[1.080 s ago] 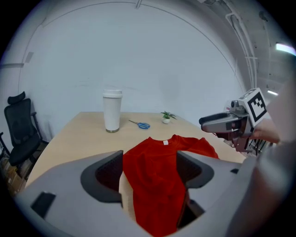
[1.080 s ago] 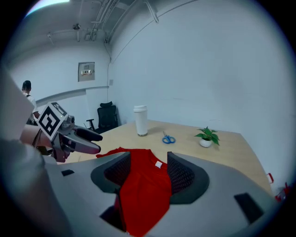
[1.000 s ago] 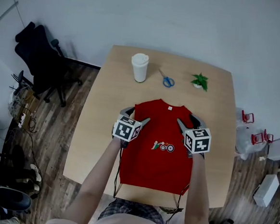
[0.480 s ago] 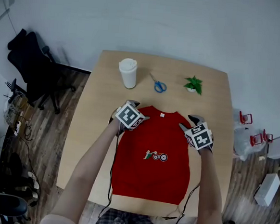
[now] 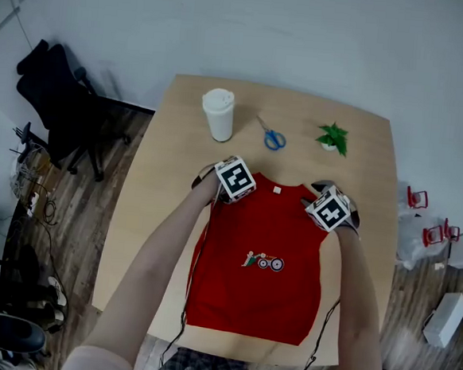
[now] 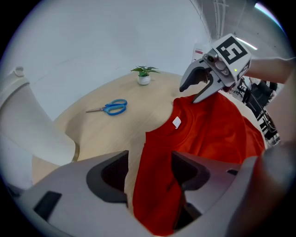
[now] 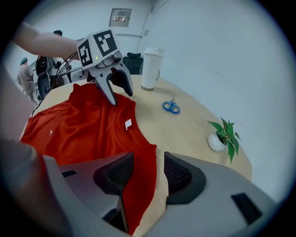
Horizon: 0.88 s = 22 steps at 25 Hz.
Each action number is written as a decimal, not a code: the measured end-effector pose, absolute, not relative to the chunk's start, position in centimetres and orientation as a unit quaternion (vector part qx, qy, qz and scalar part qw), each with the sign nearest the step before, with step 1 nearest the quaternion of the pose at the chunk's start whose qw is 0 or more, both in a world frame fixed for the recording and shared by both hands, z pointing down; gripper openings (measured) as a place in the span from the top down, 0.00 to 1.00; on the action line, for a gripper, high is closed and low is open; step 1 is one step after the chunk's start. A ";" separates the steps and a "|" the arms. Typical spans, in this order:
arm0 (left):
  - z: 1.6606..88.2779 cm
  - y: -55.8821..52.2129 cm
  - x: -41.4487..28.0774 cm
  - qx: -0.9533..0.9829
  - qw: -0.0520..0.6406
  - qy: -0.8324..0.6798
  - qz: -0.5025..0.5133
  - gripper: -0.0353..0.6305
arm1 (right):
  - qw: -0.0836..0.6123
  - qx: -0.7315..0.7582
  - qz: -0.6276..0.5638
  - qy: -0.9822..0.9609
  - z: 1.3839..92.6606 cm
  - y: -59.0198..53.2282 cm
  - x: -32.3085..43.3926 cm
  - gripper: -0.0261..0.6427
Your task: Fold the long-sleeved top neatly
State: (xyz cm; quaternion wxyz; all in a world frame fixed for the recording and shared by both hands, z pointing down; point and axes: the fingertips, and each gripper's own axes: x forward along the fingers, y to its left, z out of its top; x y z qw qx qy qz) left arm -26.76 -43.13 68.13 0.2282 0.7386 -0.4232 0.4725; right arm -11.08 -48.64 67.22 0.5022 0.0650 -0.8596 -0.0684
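Observation:
The red long-sleeved top [image 5: 258,254] lies flat on the wooden table [image 5: 168,175], collar toward the far edge and a small print on the chest. My left gripper [image 5: 218,189] points down at the top's left shoulder. In the left gripper view its jaws [image 6: 150,166] straddle the shoulder edge of the red cloth [image 6: 217,129] and have just been closing, with a gap still showing. My right gripper [image 5: 320,197] is at the other shoulder. Its jaws [image 7: 149,169] have also been closing around the cloth edge [image 7: 78,129], and bare table shows beside one pad.
Beyond the collar stand a white lidded cup [image 5: 219,114], blue-handled scissors [image 5: 273,136] and a small potted plant [image 5: 332,137]. A black office chair [image 5: 59,99] is on the floor at the left. Cables hang from both grippers over the table's near edge.
Both grippers moved from the sides of the chest toward the collar end and sank onto the shoulders, rolling as they went. The top has not moved.

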 end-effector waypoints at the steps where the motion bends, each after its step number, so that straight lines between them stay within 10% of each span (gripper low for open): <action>1: 68.5 -42.9 -26.7 0.738 0.236 -0.421 0.473 0.52 | 0.508 0.061 -0.068 -0.857 67.6 -48.7 -11.0 0.65; 22: 65.7 -44.8 -26.6 0.750 0.154 -0.434 0.475 0.90 | 0.517 0.090 -0.089 -0.847 66.0 -50.7 -11.3 0.91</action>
